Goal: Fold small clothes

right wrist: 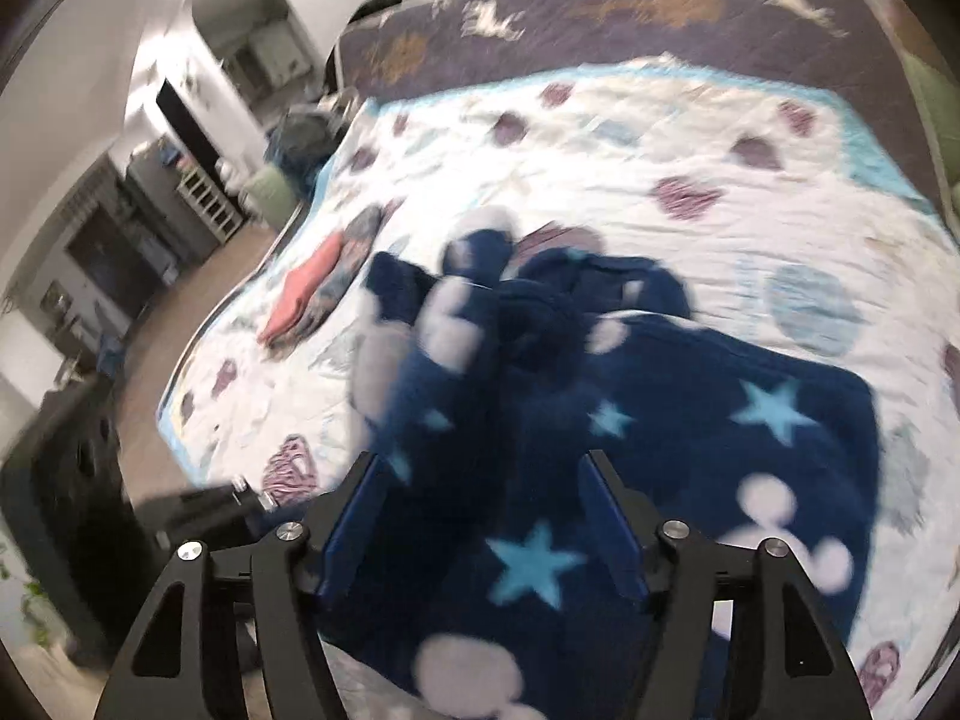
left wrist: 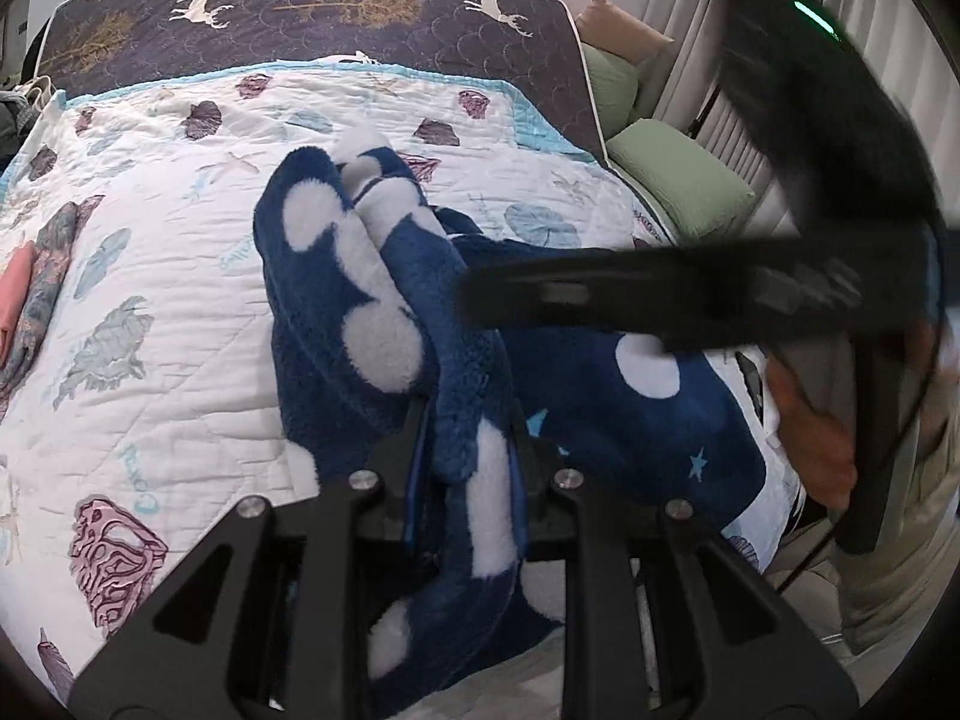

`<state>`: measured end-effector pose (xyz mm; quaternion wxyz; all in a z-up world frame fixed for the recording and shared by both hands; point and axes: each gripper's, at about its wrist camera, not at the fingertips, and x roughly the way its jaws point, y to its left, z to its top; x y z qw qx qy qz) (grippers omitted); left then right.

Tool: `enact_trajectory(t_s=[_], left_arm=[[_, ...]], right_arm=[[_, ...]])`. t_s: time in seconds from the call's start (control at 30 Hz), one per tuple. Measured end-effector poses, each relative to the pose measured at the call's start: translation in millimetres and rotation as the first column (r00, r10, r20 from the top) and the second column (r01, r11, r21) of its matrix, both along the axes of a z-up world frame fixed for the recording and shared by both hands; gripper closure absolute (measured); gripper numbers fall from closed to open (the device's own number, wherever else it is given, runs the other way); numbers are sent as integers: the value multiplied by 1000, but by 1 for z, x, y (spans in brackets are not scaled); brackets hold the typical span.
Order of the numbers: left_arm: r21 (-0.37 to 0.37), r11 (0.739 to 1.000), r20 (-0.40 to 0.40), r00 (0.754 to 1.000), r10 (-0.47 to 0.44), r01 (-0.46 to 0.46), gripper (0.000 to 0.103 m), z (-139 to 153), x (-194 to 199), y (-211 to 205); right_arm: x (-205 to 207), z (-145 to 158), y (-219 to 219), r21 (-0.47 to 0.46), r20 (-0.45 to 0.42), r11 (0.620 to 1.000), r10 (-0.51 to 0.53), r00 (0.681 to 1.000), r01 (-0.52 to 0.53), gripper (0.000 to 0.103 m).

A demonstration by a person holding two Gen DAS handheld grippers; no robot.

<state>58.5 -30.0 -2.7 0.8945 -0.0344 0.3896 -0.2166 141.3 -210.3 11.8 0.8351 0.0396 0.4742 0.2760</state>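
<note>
Navy fleece garment [left wrist: 384,276] on the bed quilt [left wrist: 180,276], one fold pinched in the left gripper [left wrist: 468,438] and running forward from its jaws; right gripper [right wrist: 489,492], jaws open and empty, hovers above the garment's flat part.

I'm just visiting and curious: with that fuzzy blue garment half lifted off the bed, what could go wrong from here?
1. Only the left tool pinches the blue fleece garment; the right tool stands open above it, so the thick bunch could slip free.
2. The lifted part may flop unevenly and spoil the fold.
3. A wide swing might disturb the folded clothes lying on the quilt.
</note>
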Motion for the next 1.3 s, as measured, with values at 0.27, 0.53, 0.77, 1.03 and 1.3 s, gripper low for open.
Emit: enact_trajectory(t_s=[0.27,0.53,0.77,1.03,1.3], left_arm=[[66,998,38,999,6,-8,75,0,-9,-10],[126,988,154,985,71,-91,17,12,-56,14],[-35,999,-7,1000,16,-16,81,-9,-46,25],[51,963,218,938,-270,265,81,47,-65,-71],[121,871,123,863,-489,477,76,4,-48,-175]], right_arm=[[42,-24,64,-119,-115,989,70,991,-84,41],[34,-16,44,-52,-97,998,40,994,-45,79],[36,-8,38,-22,-84,998,52,995,-54,80],[21,45,-34,51,39,998,-30,999,28,81],[1,30,-155,57,21,968,-248,969,246,80]])
